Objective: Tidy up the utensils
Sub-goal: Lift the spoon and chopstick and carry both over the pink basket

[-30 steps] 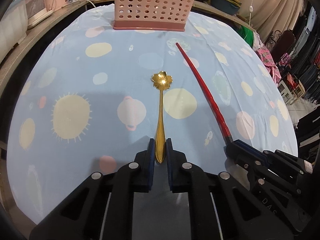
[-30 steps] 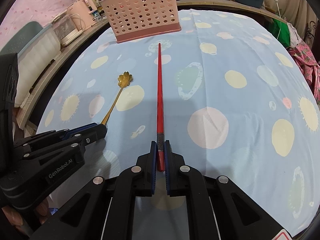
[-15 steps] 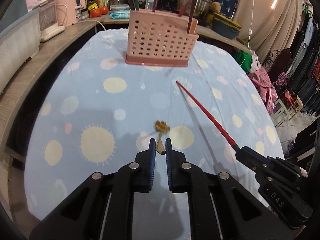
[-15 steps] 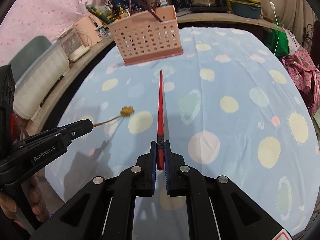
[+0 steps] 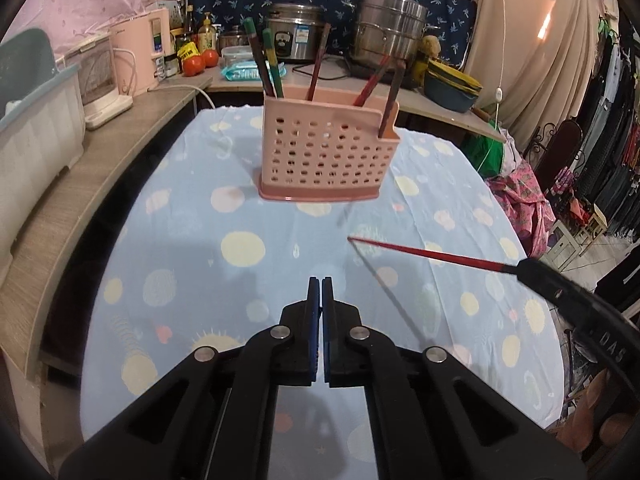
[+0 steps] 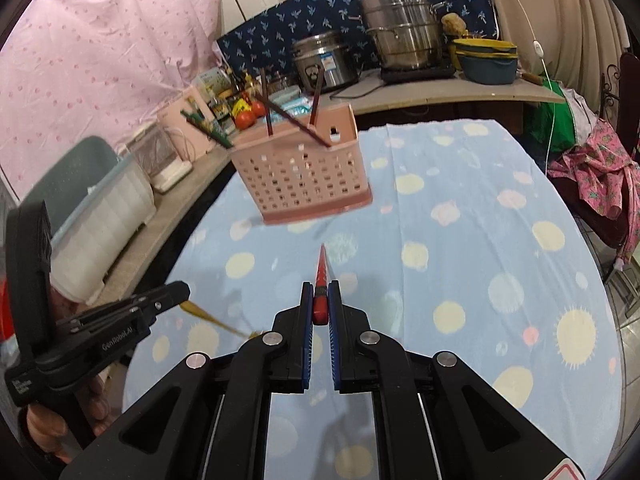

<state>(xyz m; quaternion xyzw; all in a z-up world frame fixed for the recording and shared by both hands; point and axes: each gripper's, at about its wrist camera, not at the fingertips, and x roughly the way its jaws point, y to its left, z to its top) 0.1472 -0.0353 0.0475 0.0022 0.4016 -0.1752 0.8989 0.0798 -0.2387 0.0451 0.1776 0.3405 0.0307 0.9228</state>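
Observation:
A pink perforated utensil basket (image 5: 326,156) stands at the far end of the table and holds several chopsticks; it also shows in the right wrist view (image 6: 302,178). My left gripper (image 5: 321,286) is shut on a gold flower-headed spoon; the spoon is hidden in its own view but shows in the right wrist view (image 6: 216,320), hanging from the left gripper (image 6: 182,294). My right gripper (image 6: 320,294) is shut on a red chopstick (image 6: 321,276), lifted above the table and pointing toward the basket. The chopstick also shows in the left wrist view (image 5: 432,254).
The table carries a light blue cloth with pastel dots (image 5: 240,248). A wooden counter (image 5: 80,184) runs along the left with a white bin and appliances. Pots and bowls (image 5: 388,32) stand behind the basket. Clothes hang at the right.
Both grippers have risen from the table with the spoon and the chopstick. The basket now appears closer and lower in both views.

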